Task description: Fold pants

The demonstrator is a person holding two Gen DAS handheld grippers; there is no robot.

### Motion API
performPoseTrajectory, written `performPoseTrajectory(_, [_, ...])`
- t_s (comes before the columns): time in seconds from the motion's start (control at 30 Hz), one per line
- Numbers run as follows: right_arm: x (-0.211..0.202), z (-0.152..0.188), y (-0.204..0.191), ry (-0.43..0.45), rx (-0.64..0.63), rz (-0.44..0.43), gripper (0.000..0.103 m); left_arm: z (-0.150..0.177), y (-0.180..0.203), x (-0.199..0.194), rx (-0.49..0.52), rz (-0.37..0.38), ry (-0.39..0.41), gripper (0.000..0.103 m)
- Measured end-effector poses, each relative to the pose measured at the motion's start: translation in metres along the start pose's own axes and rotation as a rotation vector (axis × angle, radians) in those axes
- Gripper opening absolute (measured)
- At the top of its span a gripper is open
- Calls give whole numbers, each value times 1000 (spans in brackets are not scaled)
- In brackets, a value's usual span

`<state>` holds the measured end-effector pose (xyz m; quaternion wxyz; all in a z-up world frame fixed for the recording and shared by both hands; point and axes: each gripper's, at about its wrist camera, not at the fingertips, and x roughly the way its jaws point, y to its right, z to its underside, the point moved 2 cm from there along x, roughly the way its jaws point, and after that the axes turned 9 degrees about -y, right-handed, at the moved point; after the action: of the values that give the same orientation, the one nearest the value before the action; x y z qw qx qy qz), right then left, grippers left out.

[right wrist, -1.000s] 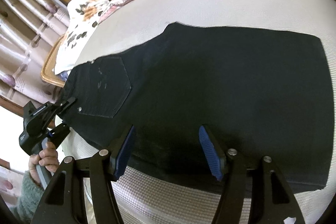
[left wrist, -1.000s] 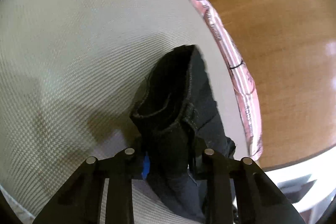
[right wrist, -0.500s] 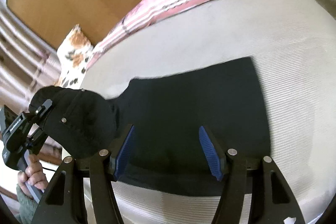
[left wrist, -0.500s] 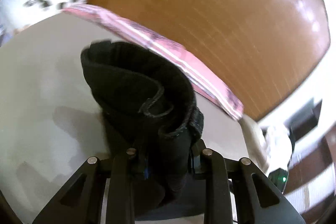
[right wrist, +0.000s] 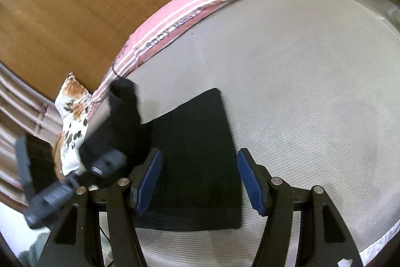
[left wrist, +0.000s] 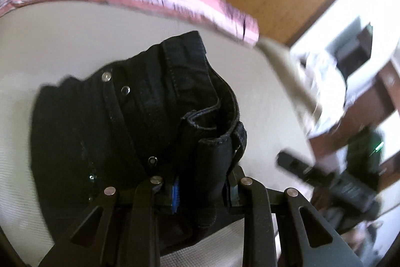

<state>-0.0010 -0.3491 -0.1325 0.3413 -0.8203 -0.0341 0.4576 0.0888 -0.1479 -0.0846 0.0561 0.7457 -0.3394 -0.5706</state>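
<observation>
Gripping the bunched waistband of the black pants (left wrist: 155,121), the left gripper (left wrist: 200,188) tilts down over the bed (right wrist: 312,71). Right gripper (right wrist: 200,182) hovers angled down, jaws released, above the flat leg.

Black pants (right wrist: 197,157), legs flat on bed, waistband end lifted (bunched, rivets showing)

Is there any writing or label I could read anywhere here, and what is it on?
Pink striped cloth along the beige mattress: dark lettering, too blurred to read.
Black denim pants: no readable label.
Nothing else carries text.
</observation>
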Motion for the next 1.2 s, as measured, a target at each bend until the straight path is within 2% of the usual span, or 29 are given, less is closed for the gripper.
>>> performPoseTrajectory(0.13, [1, 1, 11, -8, 14, 2, 60, 16, 17, 28, 104, -94, -34, 26])
performPoseTrajectory(0.23, [6, 1, 15, -29, 19, -6, 60, 17, 22, 34, 160, -148, -51, 29])
performPoseTrajectory(0.37, [20, -2, 11, -76, 5, -43, 60, 31, 44, 26, 263, -145, -85, 44])
performPoseTrajectory(0.47, [31, -4, 9, -114, -3, -103, 60, 41, 55, 13, 349, -162, -78, 47])
performPoseTrajectory(0.57, [44, -8, 7, -163, -10, -168, 60, 44, 41, -13, 305, -55, -72, 48])
performPoseTrajectory(0.63, [50, -11, 6, -181, -19, -190, 62, 41, 27, -30, 260, -32, -40, 49])
performPoseTrajectory(0.73, [64, -19, 1, -216, -46, -214, 62, 36, 1, -42, 188, -92, 2, 50])
performPoseTrajectory(0.9, [90, -33, -1, -263, -57, -251, 62, 37, -51, -49, 27, -152, 5, 50])
performPoseTrajectory(1.0, [98, -41, -2, -253, -80, -250, 62, 40, -70, -43, -12, -182, -17, 50])
performPoseTrajectory(1.07, [103, -47, -3, -248, -101, -254, 62, 43, -78, -36, -30, -175, -32, 50])
performPoseTrajectory(1.2, [117, -57, -9, -248, -135, -289, 62, 43, -78, -28, -15, -196, -41, 50])
